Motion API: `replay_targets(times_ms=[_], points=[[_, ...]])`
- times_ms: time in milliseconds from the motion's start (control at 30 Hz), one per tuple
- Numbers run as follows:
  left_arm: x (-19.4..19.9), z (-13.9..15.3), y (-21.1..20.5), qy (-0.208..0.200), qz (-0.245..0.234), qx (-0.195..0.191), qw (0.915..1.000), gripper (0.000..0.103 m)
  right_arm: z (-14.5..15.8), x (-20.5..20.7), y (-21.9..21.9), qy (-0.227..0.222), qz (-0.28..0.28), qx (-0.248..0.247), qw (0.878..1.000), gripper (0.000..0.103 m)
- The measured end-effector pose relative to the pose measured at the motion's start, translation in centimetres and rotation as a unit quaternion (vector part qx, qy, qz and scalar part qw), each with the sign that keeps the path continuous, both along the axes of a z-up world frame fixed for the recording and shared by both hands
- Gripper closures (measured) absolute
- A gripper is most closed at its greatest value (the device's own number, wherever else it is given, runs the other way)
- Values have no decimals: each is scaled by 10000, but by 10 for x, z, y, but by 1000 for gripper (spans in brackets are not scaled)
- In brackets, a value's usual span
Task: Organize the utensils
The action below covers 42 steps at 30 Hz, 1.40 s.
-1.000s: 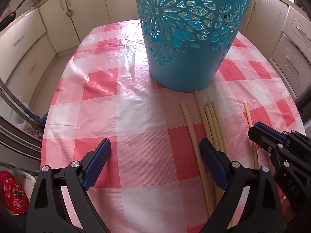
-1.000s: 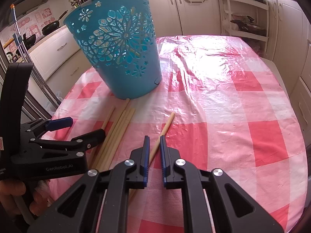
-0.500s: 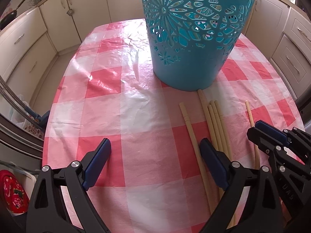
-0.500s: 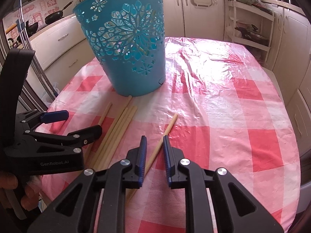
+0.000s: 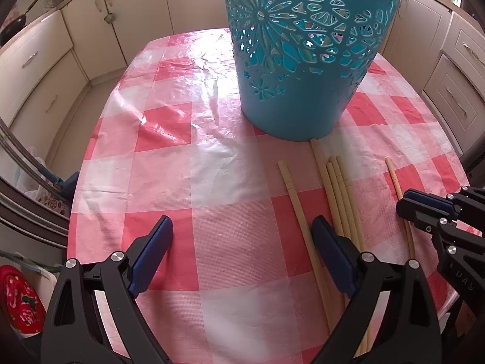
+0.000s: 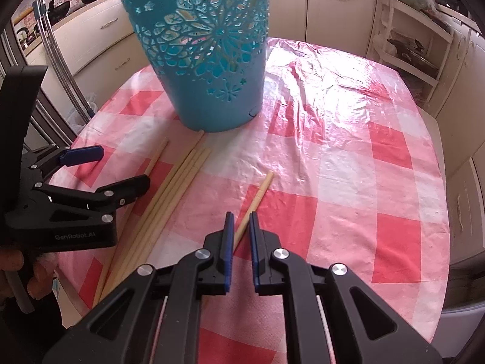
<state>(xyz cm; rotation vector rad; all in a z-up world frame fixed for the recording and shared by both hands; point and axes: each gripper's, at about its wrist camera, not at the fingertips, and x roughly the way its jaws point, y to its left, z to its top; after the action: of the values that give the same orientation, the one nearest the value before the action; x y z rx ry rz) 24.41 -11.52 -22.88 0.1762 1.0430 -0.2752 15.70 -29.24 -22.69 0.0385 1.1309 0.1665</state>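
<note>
Several wooden chopsticks lie on the pink checked tablecloth (image 5: 224, 182) in front of a blue cut-out basket (image 5: 306, 60), which also shows in the right wrist view (image 6: 212, 69). A bundle of chopsticks (image 5: 342, 200) lies beside a single one (image 5: 294, 194); the bundle also shows in the right wrist view (image 6: 169, 194). A lone chopstick (image 6: 254, 200) (image 5: 397, 188) runs between my right gripper's (image 6: 241, 221) fingers, which stand slightly apart around it without touching. My left gripper (image 5: 242, 236) is wide open and empty just above the cloth, its right finger (image 5: 330, 251) over the bundle.
Cream kitchen cabinets (image 5: 39, 69) surround the table. A shelf rack (image 6: 412, 39) stands at the back right. The table's edge (image 6: 436, 242) curves close on the right. Metal rails (image 6: 57, 60) stand at the left.
Both grippers have drawn back slightly from the basket. My right gripper's fingers have opened a little around the lone chopstick. The left gripper stays wide open.
</note>
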Motion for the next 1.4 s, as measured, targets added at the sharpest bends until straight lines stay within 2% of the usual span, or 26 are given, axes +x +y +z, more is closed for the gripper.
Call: replay_targets(times_ms=[233, 467, 1400], points=[[-2, 0, 1, -30, 7, 10, 10000, 14, -2, -3, -3, -307, -205, 149, 9992, 92], [-2, -1, 1, -29, 4, 12, 10000, 13, -2, -4, 8, -480, -95, -165, 9987, 92], [3, 0, -6, -56, -13, -14, 10000, 13, -3, -5, 8, -473, -103, -119, 9988, 92]])
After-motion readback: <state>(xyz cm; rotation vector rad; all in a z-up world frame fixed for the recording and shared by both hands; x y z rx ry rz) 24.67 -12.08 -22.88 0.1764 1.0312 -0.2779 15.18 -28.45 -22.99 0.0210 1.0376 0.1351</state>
